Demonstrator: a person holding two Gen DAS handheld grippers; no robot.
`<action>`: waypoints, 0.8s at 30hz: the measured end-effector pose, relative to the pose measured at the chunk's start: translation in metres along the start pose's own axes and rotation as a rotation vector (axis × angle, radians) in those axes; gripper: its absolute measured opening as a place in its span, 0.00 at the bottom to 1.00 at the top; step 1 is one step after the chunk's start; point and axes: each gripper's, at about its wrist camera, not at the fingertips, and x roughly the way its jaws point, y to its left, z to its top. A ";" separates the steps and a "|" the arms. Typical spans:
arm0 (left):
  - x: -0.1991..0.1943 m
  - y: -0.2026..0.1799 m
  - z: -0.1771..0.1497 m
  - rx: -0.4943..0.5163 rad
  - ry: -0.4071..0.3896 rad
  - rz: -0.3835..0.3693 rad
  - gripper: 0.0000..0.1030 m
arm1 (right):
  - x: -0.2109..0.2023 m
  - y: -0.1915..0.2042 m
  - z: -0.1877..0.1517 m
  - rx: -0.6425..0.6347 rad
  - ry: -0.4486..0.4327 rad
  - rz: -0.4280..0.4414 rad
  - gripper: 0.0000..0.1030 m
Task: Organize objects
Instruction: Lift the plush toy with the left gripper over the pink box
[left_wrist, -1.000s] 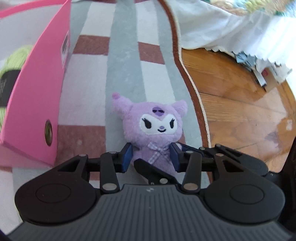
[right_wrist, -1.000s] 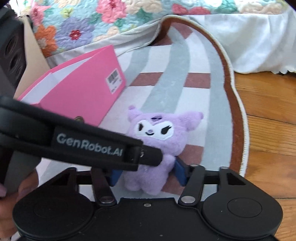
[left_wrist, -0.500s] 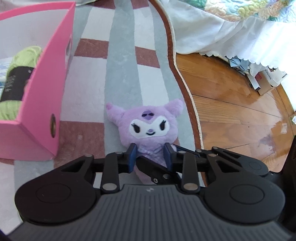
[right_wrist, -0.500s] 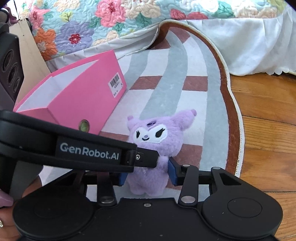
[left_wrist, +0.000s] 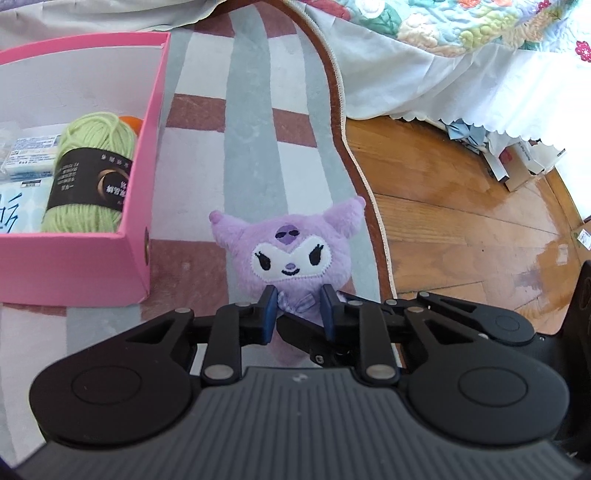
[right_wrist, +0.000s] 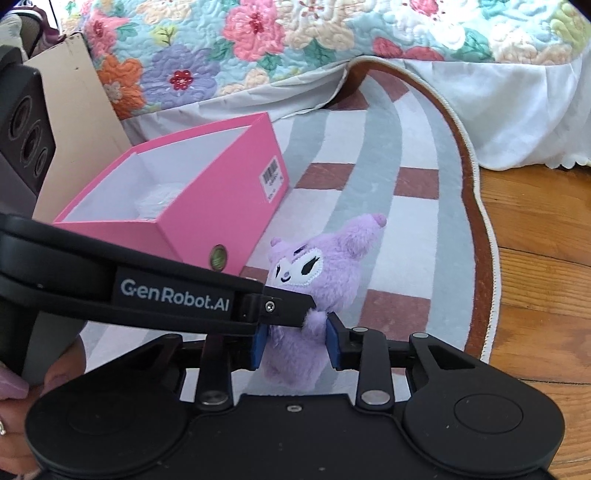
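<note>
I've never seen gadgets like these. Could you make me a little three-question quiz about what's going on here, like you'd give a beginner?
1. True or false: only one gripper is clamped on the purple plush toy.
2. Which item lies inside the pink box? A) green yarn skein B) scissors C) a mug
3. What surface is under the toy?

Key:
1. False. The left gripper and the right gripper have both just closed on the toy's body.
2. A. The green yarn skein lies against the box's right wall.
3. The striped rug, close to its edge by the wooden floor.
</note>
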 end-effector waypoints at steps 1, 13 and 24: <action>0.001 0.001 0.000 -0.006 0.006 -0.004 0.22 | 0.000 0.000 -0.001 0.001 0.003 0.002 0.36; 0.029 0.019 -0.012 -0.096 0.061 -0.033 0.39 | 0.013 -0.005 -0.016 -0.001 0.051 -0.063 0.40; 0.036 0.011 -0.021 -0.039 0.014 -0.074 0.53 | 0.027 -0.002 -0.027 -0.020 0.085 -0.110 0.54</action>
